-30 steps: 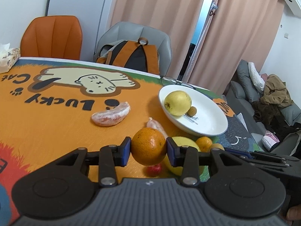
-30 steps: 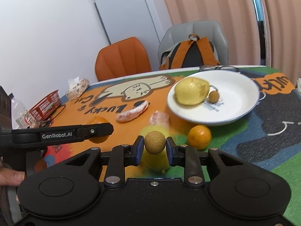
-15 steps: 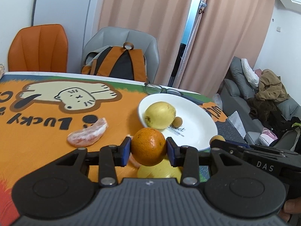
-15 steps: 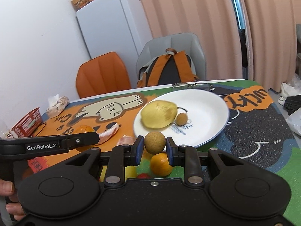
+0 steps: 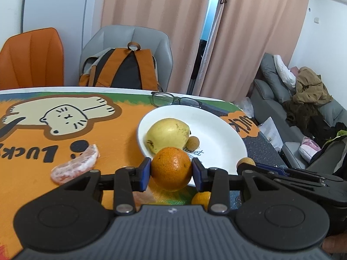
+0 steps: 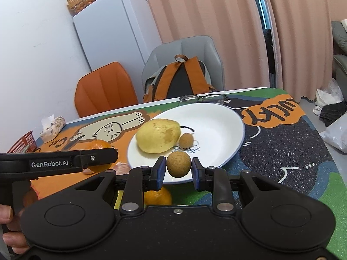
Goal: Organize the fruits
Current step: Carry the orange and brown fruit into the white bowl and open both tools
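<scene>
Got both hands loaded right now. My left tongs point(image 5: 171, 170) are clamped on an orange point(image 5: 171, 168), pads squeezing it from either side at its widest part so it can't roll out. My right tongs point(image 6: 178, 170) are pinched tight on a little brown longan point(image 6: 179, 164), same idea, caught right across the middle.

Both are hanging just over the near rim of the white plate point(image 5: 223, 130), which sits toward the far right corner of the surface point(image 5: 32, 151), with a pair of glasses point(image 5: 175, 101) lying just behind it. The plate already has a yellow pear point(image 5: 167, 134) on its left side with a second longan point(image 5: 192, 142) tucked against it, so I'd say that's clearly the collecting spot. The right half of the plate is bare, so I reckon there's room to set both fruits down without bumping the pear.

Not done yet though. A peeled citrus segment point(image 5: 74, 166) is lying out on the orange part of the mat, left of the plate, another peeled piece point(image 6: 121, 168) sits near it, and a small orange point(image 6: 157, 196) is on the surface under my tongs, near edge side.

Round fruit on a shallow plate likes to roll, so I'd go low before letting go.
</scene>
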A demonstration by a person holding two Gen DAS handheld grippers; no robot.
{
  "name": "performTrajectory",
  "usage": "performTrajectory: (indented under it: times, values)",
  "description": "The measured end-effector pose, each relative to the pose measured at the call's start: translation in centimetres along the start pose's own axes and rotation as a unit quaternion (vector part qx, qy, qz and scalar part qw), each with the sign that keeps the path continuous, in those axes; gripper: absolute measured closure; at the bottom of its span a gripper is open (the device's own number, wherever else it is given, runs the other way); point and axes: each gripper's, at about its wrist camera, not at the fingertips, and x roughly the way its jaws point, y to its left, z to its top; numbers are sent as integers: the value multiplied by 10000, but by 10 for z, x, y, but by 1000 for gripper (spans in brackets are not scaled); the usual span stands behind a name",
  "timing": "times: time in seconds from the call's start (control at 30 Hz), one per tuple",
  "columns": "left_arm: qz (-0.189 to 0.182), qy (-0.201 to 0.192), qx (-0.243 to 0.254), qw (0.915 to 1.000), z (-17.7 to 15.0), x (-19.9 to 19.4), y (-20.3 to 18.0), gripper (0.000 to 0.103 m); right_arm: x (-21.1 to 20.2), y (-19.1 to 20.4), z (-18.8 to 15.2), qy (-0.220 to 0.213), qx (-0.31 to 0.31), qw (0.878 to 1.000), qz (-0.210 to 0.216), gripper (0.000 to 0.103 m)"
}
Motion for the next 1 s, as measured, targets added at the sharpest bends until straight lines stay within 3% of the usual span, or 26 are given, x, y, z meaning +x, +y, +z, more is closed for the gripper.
performTrajectory:
  times: [0.53, 0.67, 1.0]
  values:
    - [-85, 282, 13, 9996, 8, 42, -10, 64, 20, -19, 7, 46, 98, 9999, -69, 76]
    - [131, 242, 6, 9996, 9, 45, -6, 55, 23, -20, 7, 75, 82, 9999, -105, 76]
    - [240, 73, -268, 9993, 10, 12, 17, 45, 23, -8, 11, 27, 22, 10000, -88, 76]
